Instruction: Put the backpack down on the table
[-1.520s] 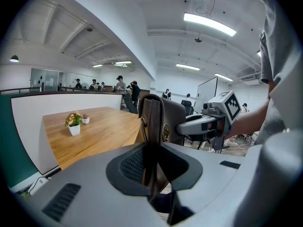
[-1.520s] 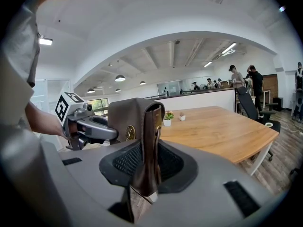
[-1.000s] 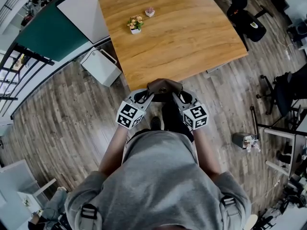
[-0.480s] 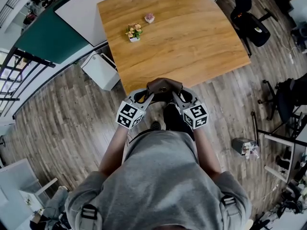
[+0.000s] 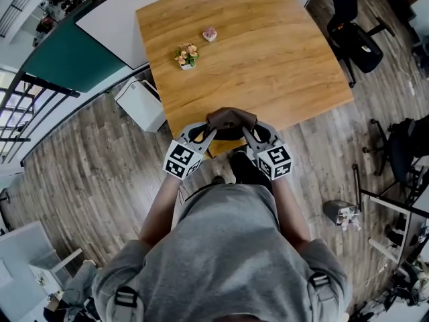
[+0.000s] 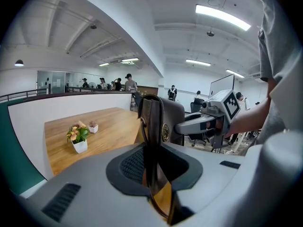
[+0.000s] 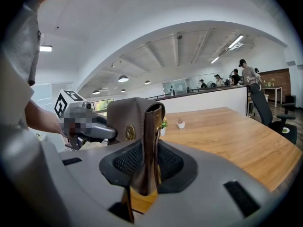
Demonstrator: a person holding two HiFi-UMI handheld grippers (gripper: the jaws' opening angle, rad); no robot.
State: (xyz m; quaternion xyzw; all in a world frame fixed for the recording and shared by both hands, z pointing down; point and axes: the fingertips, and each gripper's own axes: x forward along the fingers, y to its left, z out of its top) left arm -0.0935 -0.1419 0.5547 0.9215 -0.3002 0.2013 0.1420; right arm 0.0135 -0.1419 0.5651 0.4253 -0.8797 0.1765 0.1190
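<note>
A small brown leather backpack [image 5: 231, 121] with a round gold emblem hangs between my two grippers, just over the near edge of the wooden table [image 5: 268, 52]. My left gripper [image 5: 206, 131] is shut on a brown strap [image 6: 152, 164] at the bag's left side. My right gripper [image 5: 253, 131] is shut on the strap [image 7: 147, 164] at its right side. In the left gripper view the backpack [image 6: 169, 122] stands upright with the right gripper [image 6: 203, 123] behind it. In the right gripper view the backpack [image 7: 128, 119] hides part of the left gripper [image 7: 92, 129].
A white pot of flowers [image 5: 187, 55] and a small pink pot [image 5: 210, 34] stand on the table's far left part. A white bin [image 5: 141, 99] sits on the floor left of the table. A black office chair [image 5: 355, 39] stands at its right.
Both grippers and the backpack have moved forward together toward the table. The bag was short of the near edge and now hangs over it.
</note>
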